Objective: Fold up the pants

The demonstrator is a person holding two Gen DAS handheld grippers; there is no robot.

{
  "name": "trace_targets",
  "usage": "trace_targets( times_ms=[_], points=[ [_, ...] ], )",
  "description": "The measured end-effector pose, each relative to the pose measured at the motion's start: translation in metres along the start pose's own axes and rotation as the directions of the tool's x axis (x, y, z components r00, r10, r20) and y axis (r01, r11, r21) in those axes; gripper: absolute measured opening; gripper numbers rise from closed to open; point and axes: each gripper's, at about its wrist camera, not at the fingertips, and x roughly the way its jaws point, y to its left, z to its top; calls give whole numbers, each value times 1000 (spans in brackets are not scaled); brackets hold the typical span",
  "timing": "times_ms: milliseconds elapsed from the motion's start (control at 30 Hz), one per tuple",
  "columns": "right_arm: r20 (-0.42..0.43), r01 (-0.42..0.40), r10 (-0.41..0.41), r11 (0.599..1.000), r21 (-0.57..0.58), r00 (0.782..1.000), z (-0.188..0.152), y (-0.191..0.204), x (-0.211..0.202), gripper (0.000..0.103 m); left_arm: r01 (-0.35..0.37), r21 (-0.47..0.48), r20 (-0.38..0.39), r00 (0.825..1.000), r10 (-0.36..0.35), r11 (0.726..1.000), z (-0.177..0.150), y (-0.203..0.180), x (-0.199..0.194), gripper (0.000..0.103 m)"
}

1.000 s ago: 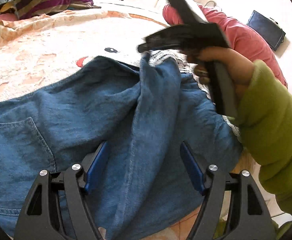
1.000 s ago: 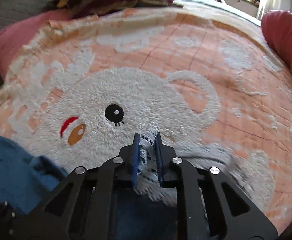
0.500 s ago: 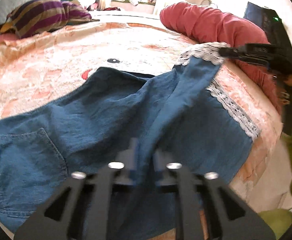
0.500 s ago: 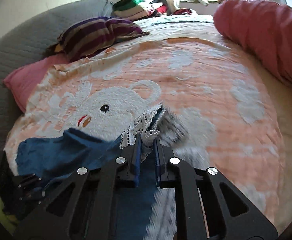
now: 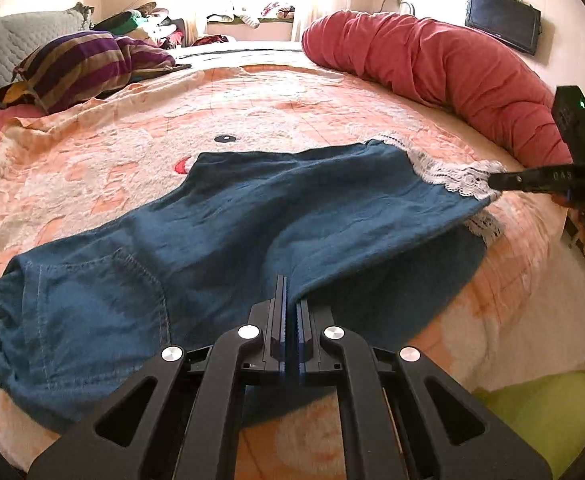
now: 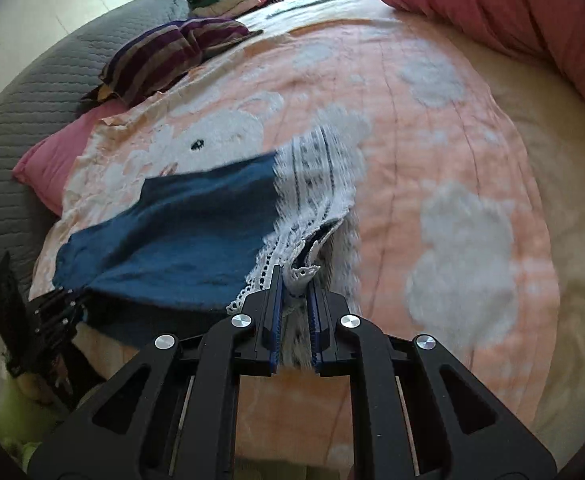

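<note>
Since the earlier frame the lace hem (image 6: 304, 216) has been drawn out toward the bed's (image 5: 332, 112) right edge by the right tongs (image 6: 294, 280), clamped on it, while the left tongs (image 5: 291, 300) have closed on the blue pants (image 5: 252, 220) near the front edge, so the leg is stretched flat for folding.

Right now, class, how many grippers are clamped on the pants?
2. The left gripper pinches the denim near the crotch; the right gripper holds the lace hem of the pants.
</note>
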Motion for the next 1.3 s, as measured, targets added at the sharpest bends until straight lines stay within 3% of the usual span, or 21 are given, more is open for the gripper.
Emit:
trace_targets(
  times_ms=[200, 400, 433, 467, 567, 633, 767, 833, 967, 1100, 1133, 1167, 1200, 1300],
  points=[
    [-44, 16, -15, 1000, 23, 999, -20, -9, 7, 7, -3, 38, -12, 1000, 3, 999, -8, -7, -5, 3],
    [-52, 63, -63, 998, 4, 997, -27, -13, 18, 7, -5, 47, -74, 997, 9, 999, -18, -9, 7, 3],
    [-49, 88, -88, 996, -5, 995, -27, -13, 17, 13, -4, 45, -83, 997, 7, 999, -19, -9, 8, 3],
    [-44, 129, -130, 991, -24, 991, -26, -11, 15, 25, -6, 48, -87, 996, 10, 999, -20, -10, 9, 3],
    [45, 203, -200, 975, -94, 979, -22, -1, -5, 30, -12, 52, -87, 996, 17, 999, -20, -11, 9, 3],
    [105, 203, -186, 961, -186, 977, -23, 13, -14, 33, -16, 54, -88, 996, 21, 998, -20, -12, 9, 3],
    [103, 107, -67, 884, -455, 992, -38, 63, -13, 37, -25, 59, -82, 996, 30, 998, -20, -12, 8, 3],
    [70, 71, -37, 814, -577, 997, -50, 90, 1, 37, -32, 63, -69, 997, 36, 998, -20, -14, 5, 3],
    [-2, 8, -14, 720, -694, 1000, -64, 123, 27, 37, -40, 62, -55, 998, 43, 997, -19, -14, 1, 3],
    [19, 43, -45, 622, -782, 999, -69, 151, 51, 37, -43, 63, -53, 998, 47, 997, -20, -14, -1, 3],
    [24, 56, -61, 604, -795, 998, -70, 154, 58, 30, -44, 66, -50, 998, 48, 997, -19, -15, -1, 3],
    [20, 62, -77, 593, -803, 997, -70, 155, 62, 11, -45, 68, -48, 998, 49, 997, -19, -15, -2, 3],
    [-3, 47, -84, 584, -810, 996, -71, 154, 66, 4, -43, 69, -49, 998, 47, 997, -20, -15, -3, 3],
    [-33, 5, -56, 572, -820, 998, -75, 152, 57, 2, -33, 70, -55, 998, 37, 997, -22, -14, -6, 3]
  ],
)
